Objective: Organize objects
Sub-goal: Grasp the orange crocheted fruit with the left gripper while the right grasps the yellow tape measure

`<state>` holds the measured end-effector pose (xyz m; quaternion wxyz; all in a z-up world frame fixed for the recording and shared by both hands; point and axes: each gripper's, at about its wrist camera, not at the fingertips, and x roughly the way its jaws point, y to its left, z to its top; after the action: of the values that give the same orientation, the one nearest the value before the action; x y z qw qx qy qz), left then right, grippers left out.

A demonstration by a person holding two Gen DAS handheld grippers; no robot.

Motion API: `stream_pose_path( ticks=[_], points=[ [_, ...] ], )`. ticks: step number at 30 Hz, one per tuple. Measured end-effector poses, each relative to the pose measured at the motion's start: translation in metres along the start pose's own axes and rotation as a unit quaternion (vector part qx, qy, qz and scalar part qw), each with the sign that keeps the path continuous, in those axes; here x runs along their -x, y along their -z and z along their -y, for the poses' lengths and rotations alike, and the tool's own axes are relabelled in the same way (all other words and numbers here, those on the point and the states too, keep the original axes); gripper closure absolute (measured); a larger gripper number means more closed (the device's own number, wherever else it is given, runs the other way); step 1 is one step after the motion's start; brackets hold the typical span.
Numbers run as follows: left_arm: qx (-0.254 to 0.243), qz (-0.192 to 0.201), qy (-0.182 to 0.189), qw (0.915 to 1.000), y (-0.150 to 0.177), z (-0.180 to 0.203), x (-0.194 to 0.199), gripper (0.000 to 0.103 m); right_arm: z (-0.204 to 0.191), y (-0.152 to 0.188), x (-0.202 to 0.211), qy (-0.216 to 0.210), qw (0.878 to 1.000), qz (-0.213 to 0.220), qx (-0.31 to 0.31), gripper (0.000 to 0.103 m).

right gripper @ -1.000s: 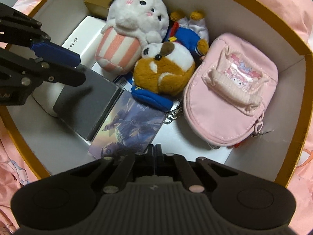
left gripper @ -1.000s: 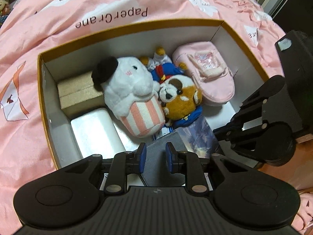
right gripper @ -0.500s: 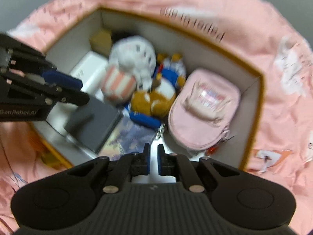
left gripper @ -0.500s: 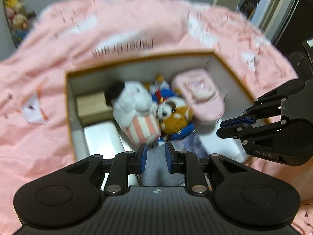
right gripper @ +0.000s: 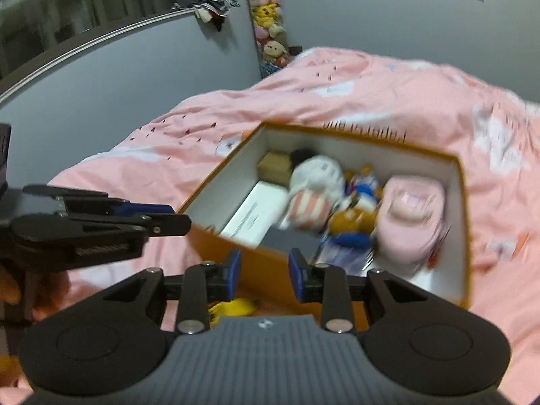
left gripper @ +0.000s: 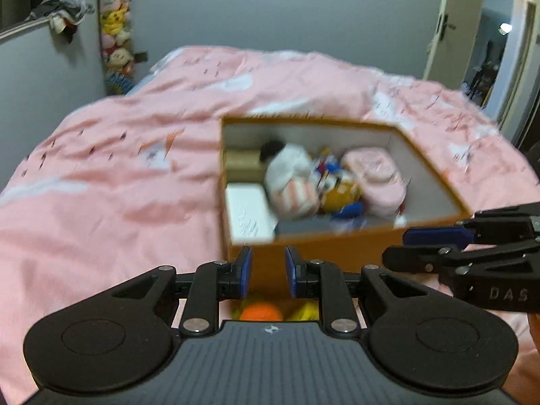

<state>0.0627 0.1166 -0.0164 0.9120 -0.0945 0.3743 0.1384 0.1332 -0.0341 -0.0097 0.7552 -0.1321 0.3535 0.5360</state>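
Both wrist cameras are looking forward and down from just short of the orange box (left gripper: 337, 253) on the bed (left gripper: 118, 168); both are sharing its interior, each catching the other claw.

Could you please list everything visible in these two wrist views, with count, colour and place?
Box: one, orange outside, white inside, on the bed.
Bedspread: one, pink, under the box.
Plush toys: about three, white-and-striped, brown, blue; middle of the box.
Pouch: one, pink, right side of the box.
Flat boxes: one white, one tan, one grey; left side.
Hanging plush stack: mixed colours, far wall corner.
Left gripper: black, blue pads, open, empty.
Right gripper: black, blue pads, open, empty.
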Motion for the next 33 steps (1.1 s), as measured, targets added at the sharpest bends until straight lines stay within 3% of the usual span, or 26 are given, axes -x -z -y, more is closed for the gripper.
stream_pose_path(
  ticks=[5, 10, 21, 25, 29, 30, 31, 33],
  points=[
    [0.01, -0.055, -0.014, 0.9983, 0.022, -0.009, -0.016, 0.079, -0.002, 0.028, -0.044, -0.003, 0.992, -0.067, -0.103, 0.069],
    [0.035, -0.084, -0.011, 0.9957, 0.033, -0.022, -0.03, 0.079, -0.006, 0.036, -0.076, -0.003, 0.985, -0.1, -0.139, 0.059],
    [0.086, -0.103, 0.008, 0.991, 0.036, -0.04, -0.038, 0.075, -0.008, 0.03, -0.116, 0.009, 0.978, -0.134, -0.159, 0.059],
    [0.092, -0.106, 0.016, 0.99, 0.036, -0.039, -0.041, 0.073, 0.001, 0.037, -0.123, -0.003, 0.972, -0.147, -0.181, 0.059],
    [0.096, -0.108, 0.017, 0.9894, 0.035, -0.037, -0.043, 0.071, 0.003, 0.04, -0.126, -0.007, 0.974, -0.144, -0.174, 0.06],
    [0.098, -0.108, 0.015, 0.9892, 0.035, -0.036, -0.043, 0.068, 0.003, 0.04, -0.126, -0.01, 0.975, -0.144, -0.167, 0.063],
    [0.101, -0.11, 0.015, 0.9887, 0.034, -0.036, -0.044, 0.068, 0.002, 0.041, -0.127, -0.015, 0.976, -0.149, -0.16, 0.074],
    [0.106, -0.111, 0.014, 0.9881, 0.034, -0.036, -0.045, 0.065, 0.001, 0.042, -0.122, -0.013, 0.978, -0.148, -0.147, 0.075]
  ],
)
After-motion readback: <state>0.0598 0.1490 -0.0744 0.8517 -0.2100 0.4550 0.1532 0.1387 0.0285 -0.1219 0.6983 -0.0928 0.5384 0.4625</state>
